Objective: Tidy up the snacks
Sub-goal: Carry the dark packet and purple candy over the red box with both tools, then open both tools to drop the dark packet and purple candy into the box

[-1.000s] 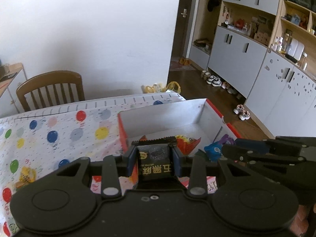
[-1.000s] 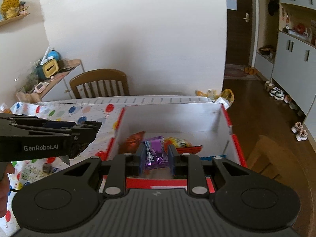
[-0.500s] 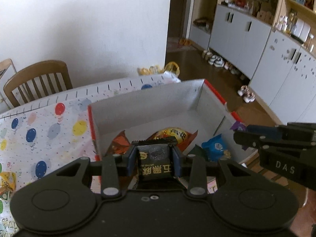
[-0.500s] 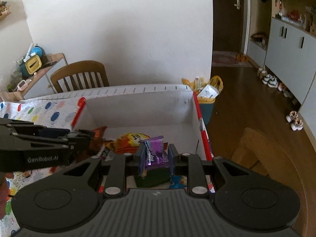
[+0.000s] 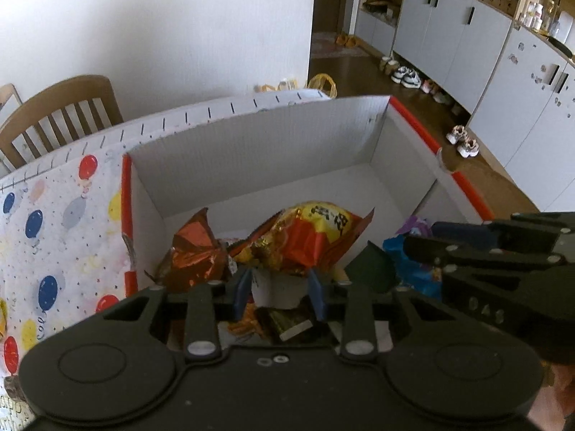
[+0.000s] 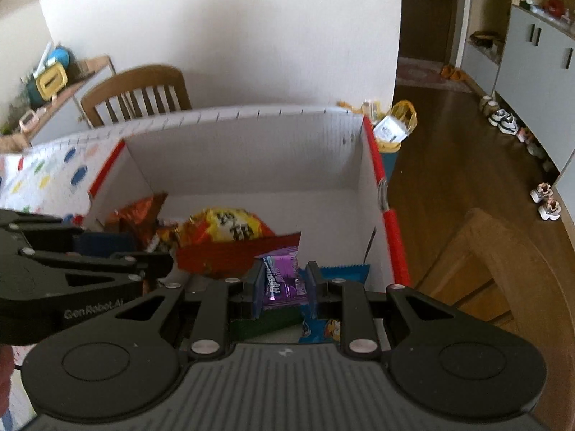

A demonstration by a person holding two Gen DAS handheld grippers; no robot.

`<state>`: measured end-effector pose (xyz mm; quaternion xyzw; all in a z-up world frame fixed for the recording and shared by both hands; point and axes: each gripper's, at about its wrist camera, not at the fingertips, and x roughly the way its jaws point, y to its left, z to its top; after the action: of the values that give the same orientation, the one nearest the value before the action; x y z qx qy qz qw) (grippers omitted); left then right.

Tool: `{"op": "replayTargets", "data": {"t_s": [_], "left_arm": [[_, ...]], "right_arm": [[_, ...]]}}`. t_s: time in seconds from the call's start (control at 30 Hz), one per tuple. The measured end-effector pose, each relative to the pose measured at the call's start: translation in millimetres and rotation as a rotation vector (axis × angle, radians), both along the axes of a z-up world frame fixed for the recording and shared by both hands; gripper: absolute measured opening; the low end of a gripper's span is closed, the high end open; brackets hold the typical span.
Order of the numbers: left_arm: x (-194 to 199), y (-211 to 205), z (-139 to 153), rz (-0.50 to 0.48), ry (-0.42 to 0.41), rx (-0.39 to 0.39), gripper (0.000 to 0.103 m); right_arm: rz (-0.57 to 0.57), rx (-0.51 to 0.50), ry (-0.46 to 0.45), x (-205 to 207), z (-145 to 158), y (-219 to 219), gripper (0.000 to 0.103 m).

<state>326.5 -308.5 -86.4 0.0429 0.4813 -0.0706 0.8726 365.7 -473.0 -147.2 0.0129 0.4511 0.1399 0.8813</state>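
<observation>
A white cardboard box (image 5: 269, 143) with a red rim holds several snack packets. My left gripper (image 5: 278, 291) hangs low inside it, jaws closing with nothing between the pads. A black packet (image 5: 287, 323) lies loose on the pile just under them. An orange and yellow bag (image 5: 316, 230) and a copper foil bag (image 5: 194, 255) lie just ahead. My right gripper (image 6: 284, 287) is shut on a purple snack packet (image 6: 282, 282) over the box's (image 6: 251, 151) right side, above a blue packet (image 6: 323, 323). Each gripper shows in the other's view, right gripper (image 5: 413, 237) and left gripper (image 6: 169, 262).
The box stands on a balloon-print tablecloth (image 5: 54, 222). A wooden chair (image 5: 61, 107) is behind the table, another wooden chair (image 6: 485, 258) right of the box. Grey cabinets (image 5: 449, 28) and shoes (image 5: 406, 73) line the floor beyond.
Both grippers have sunk forward into the box. The black packet has left the left jaws and lies on the pile. The purple packet stays in the right jaws.
</observation>
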Motion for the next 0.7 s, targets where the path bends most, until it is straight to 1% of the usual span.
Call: {"op": "replayTargets", "data": {"t_s": [0.17, 0.27, 0.47, 0.7], "left_arm": [[1.8, -0.9, -8.9, 0.004, 0.029, 0.008, 0.031], [1.7, -1.3, -12.3, 0.001, 0.037, 0.015, 0.031], [-1.8, 0.7, -14.8, 0.008, 0.046, 0.015, 0.035], [-8.7, 3.9, -9.9, 0.014, 0.032, 0.008, 0.042]], "right_arm": [[0.014, -0.015, 0.019, 1.0, -13.0, 5.8, 0.024], [0.015, -0.021, 0.019, 2.2, -15.8, 5.2, 0.024], [0.018, -0.014, 0.041, 1.9, -18.2, 5.9, 0.024], [0.029, 0.001, 0.038, -2.6, -13.7, 5.0, 0.025]]}}
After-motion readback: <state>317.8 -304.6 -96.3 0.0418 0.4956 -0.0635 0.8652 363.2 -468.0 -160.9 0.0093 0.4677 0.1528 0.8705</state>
